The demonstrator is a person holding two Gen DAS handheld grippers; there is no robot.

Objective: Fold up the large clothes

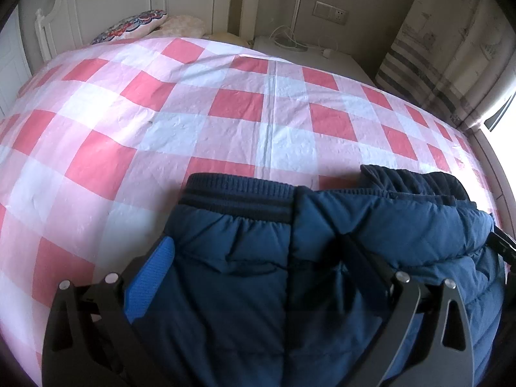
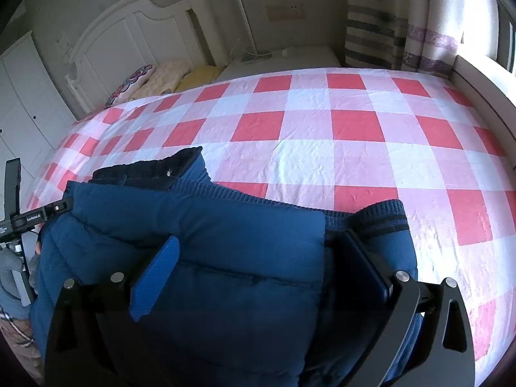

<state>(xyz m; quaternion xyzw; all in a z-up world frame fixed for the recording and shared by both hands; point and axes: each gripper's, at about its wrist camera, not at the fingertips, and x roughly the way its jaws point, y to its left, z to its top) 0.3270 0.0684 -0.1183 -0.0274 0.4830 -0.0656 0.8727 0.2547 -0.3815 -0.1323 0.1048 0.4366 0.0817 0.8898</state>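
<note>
A dark blue puffer jacket (image 1: 371, 225) with ribbed hem and cuffs lies folded at the near edge of the bed; it also shows in the right wrist view (image 2: 225, 235). My left gripper (image 1: 254, 258) has its jaws wide apart, with jacket fabric bulging between them. My right gripper (image 2: 258, 251) also stands wide, its blue pad (image 2: 158, 274) on the left and the jacket bunched between the fingers. Whether either one pinches fabric is not visible. The left gripper's frame (image 2: 19, 216) shows at the left edge of the right wrist view.
The bed has a pink, red and white checked sheet (image 1: 225, 113). Pillows (image 1: 154, 22) lie by the white headboard (image 2: 135, 25). A white nightstand (image 1: 309, 51) with cables stands beside it. Striped curtains (image 2: 387, 25) and a window ledge are at the right.
</note>
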